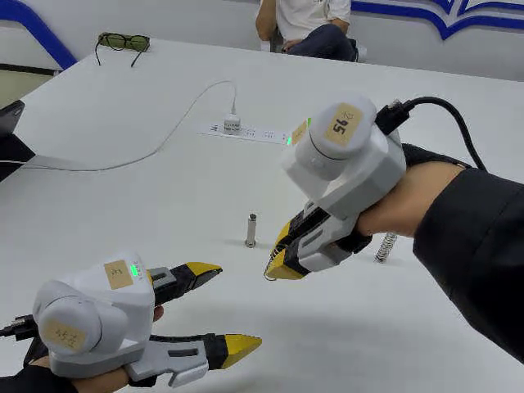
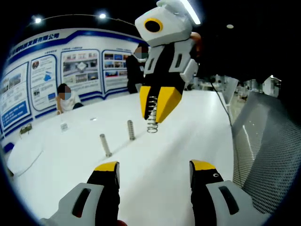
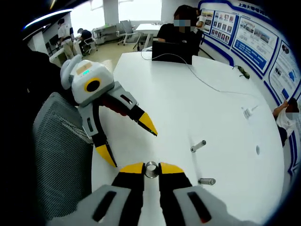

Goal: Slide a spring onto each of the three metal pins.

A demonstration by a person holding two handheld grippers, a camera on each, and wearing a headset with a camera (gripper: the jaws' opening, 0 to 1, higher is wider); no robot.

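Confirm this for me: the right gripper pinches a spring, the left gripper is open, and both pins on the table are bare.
Wrong on the pins: the sprung pin already carries its coil, and only the other pin is bare, as the left gripper view shows. The right gripper does pinch a spring and the left gripper is open.

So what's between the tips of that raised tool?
A small metal spring, pinched by the right tool. In the head view the yellow tips cover all but its lowest coil.
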